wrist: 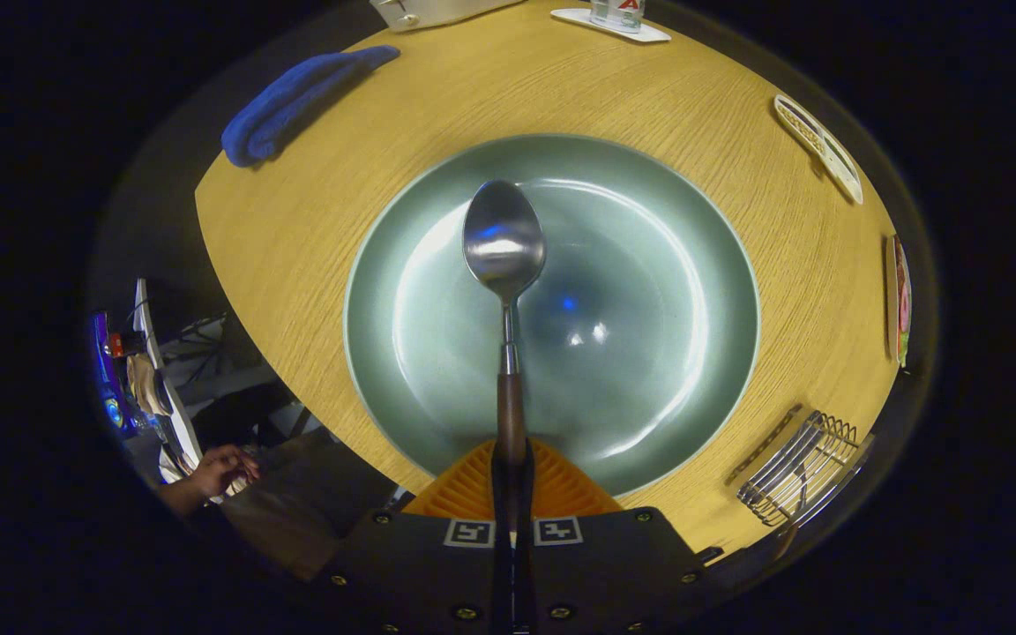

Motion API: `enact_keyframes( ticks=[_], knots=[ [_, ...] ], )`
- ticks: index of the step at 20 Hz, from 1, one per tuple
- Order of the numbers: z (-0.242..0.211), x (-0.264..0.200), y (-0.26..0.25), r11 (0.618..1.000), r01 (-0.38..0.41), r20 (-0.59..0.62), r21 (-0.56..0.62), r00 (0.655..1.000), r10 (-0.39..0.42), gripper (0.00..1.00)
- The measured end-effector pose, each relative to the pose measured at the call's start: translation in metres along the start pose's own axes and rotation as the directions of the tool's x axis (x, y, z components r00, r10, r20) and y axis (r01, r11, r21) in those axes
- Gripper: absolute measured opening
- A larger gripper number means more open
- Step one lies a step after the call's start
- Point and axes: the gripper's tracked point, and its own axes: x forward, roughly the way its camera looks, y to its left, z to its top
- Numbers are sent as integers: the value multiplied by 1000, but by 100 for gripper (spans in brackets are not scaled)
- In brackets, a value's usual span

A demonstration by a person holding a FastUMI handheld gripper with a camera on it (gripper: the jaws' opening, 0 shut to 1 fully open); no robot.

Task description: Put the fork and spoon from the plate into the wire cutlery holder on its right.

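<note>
Pinching the brown handle of the spoon [504,265] between both fingers of the gripper [511,467], bowl pointing ahead over the middle of the green plate [384,370]. Wire cutlery holder [803,472] lying right of the plate on the wooden table [296,229]; folded blue cloth [296,97] beyond the plate to its left.

Dim, fisheye-bent scene; overhead light glares off the plate [649,265] and spoon [503,238], edges falling to dark.

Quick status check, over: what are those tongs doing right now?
Tongs shut on spoon handle, bowl out over the plate. Wire cutlery holder waiting at right. Path looks clear.
</note>
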Motion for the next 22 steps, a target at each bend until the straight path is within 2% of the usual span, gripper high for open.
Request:
enact_keyframes(
  ticks=[11, 16, 22],
  knots=[
    [-14, -30, -23, 1000, -4, -40, -27, 999, 3, 2],
    [-21, -57, -38, 1000, -13, -26, -20, 1000, 13, 2],
    [-51, -99, -64, 998, 15, -66, -64, 998, -20, 2]
  ],
)
